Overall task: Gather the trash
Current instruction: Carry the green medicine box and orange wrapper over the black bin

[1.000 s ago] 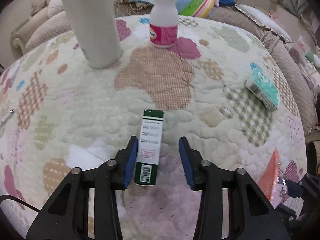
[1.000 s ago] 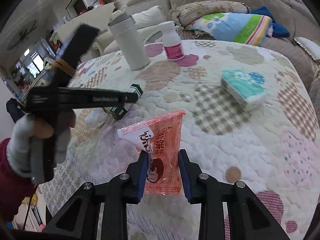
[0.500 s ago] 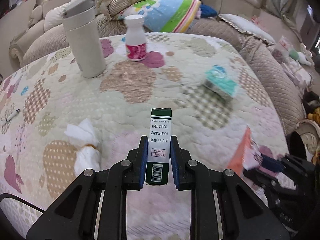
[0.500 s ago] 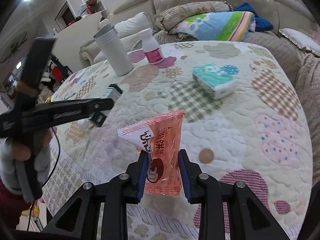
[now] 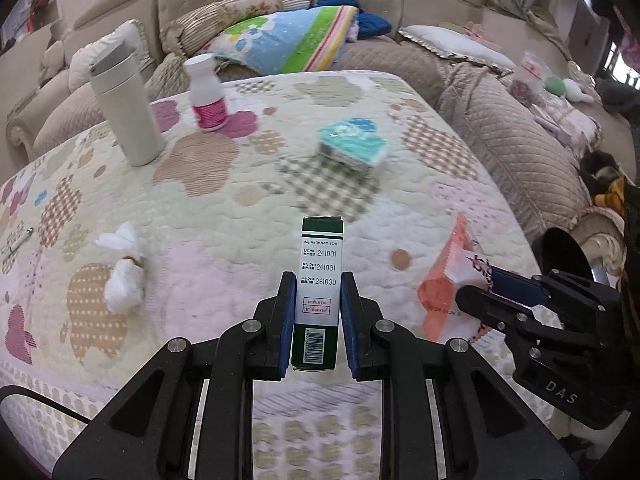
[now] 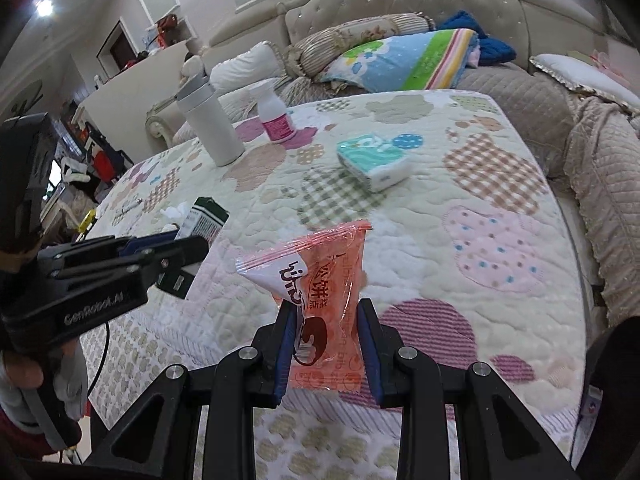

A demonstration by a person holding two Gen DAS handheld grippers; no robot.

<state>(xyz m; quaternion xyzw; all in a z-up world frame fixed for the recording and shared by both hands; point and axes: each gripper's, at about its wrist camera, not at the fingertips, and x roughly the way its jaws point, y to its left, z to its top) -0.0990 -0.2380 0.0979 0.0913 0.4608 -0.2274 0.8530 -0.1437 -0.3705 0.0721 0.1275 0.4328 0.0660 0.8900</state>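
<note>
My left gripper [image 5: 316, 308] is shut on a green and white medicine box [image 5: 319, 280], held off the quilted table [image 5: 240, 200]. My right gripper [image 6: 326, 332] is shut on an orange snack wrapper [image 6: 328, 280], also lifted above the cloth. In the left wrist view the wrapper [image 5: 444, 292] and the right gripper [image 5: 486, 280] hang at the right. In the right wrist view the box [image 6: 202, 220] and the left gripper [image 6: 192, 246] show at the left. A crumpled white tissue [image 5: 122, 270] lies on the table to the left.
A white thermos [image 5: 124, 108], a white bottle with a pink label [image 5: 206, 94] and a teal tissue pack [image 5: 354, 146] stand further back on the table. A pen [image 5: 18, 242] lies at the left edge. Sofas with cushions [image 5: 288, 36] surround the table.
The left gripper closed on the medicine box and lifted it, drawing back from the table. The right gripper drew back too, still holding the wrapper. The tissue came into the left view.
</note>
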